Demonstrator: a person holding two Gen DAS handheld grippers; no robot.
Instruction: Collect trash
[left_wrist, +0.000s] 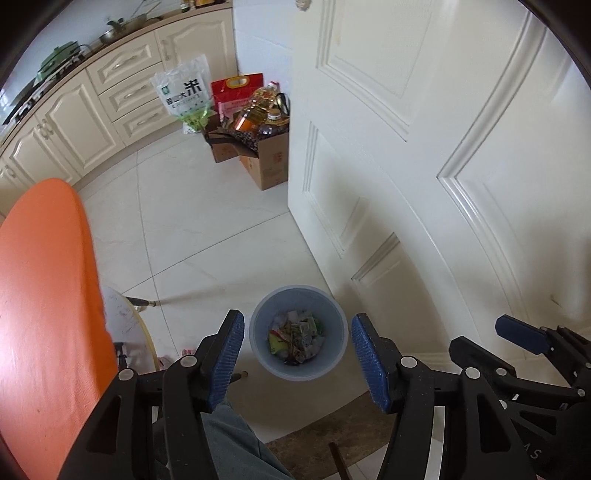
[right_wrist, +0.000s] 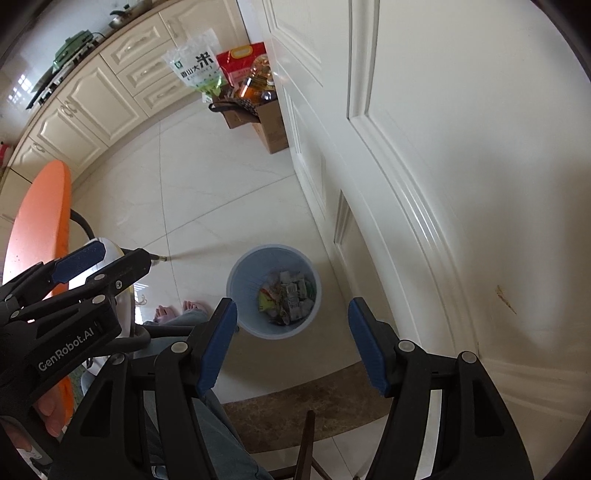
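Note:
A pale blue trash bin (left_wrist: 334, 343) stands on the white tiled floor beside the white door, with crumpled wrappers and paper scraps (left_wrist: 297, 338) inside. It also shows in the right wrist view (right_wrist: 243, 284), with its trash (right_wrist: 290, 295). My left gripper (left_wrist: 297, 354) is open and empty, held high above the bin. My right gripper (right_wrist: 291, 341) is open and empty, also above the bin. The right gripper shows at the lower right of the left wrist view (left_wrist: 524, 334), and the left gripper shows at the left of the right wrist view (right_wrist: 99, 264).
An orange table top (left_wrist: 44, 295) is at the left. A white panelled door (left_wrist: 424, 166) is at the right. Cardboard boxes with oil bottles and a rice bag (left_wrist: 251, 122) stand by cream cabinets (left_wrist: 92, 110). The person's legs and bare feet (right_wrist: 177, 310) are below.

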